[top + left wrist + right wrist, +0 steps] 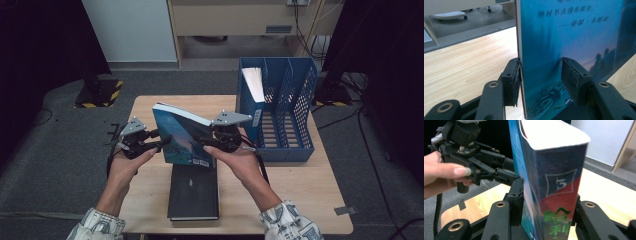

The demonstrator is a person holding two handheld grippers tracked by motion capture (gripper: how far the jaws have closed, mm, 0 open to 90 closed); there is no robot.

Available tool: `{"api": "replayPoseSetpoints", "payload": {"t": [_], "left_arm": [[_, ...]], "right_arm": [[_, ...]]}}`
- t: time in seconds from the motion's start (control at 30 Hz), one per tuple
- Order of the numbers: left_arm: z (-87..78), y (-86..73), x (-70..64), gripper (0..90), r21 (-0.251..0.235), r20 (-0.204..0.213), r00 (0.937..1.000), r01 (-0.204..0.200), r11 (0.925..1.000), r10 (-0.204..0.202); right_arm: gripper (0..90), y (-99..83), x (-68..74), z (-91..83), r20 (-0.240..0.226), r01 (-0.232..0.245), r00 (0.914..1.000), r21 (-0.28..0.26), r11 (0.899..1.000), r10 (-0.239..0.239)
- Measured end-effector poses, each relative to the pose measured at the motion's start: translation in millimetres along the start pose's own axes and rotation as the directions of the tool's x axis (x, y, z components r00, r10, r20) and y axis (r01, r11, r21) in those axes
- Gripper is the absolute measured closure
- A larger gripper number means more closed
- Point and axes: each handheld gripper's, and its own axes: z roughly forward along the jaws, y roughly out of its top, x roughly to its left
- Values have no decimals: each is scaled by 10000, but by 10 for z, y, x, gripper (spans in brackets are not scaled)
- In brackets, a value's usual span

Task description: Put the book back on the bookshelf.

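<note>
My right tool (544, 202) pinches the blue book (182, 135) across its spine to keep it upright; my left tool (541, 77) is spread around its cover edge, only steadying it above the table (300, 185).

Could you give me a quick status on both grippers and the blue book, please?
Right gripper clamped across blue book at its spine. Left gripper at the opposite edge; grip unclear. Book upright above black book. Blue file rack close right.
</note>
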Motion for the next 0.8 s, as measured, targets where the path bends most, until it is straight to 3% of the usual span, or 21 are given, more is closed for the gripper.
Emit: {"api": "replayPoseSetpoints", "payload": {"t": [0.4, 0.8], "left_arm": [[20, -28, -17, 483, 70, -73, 9999, -78, 9999, 79], [24, -22, -16, 482, 127, -53, 10000, -79, 9999, 80]], "right_arm": [[595, 137, -28, 64, -328, 493, 9982, -212, 9986, -500], [647, 192, -47, 198, -722, 671, 9950, -235, 9975, -687]]}}
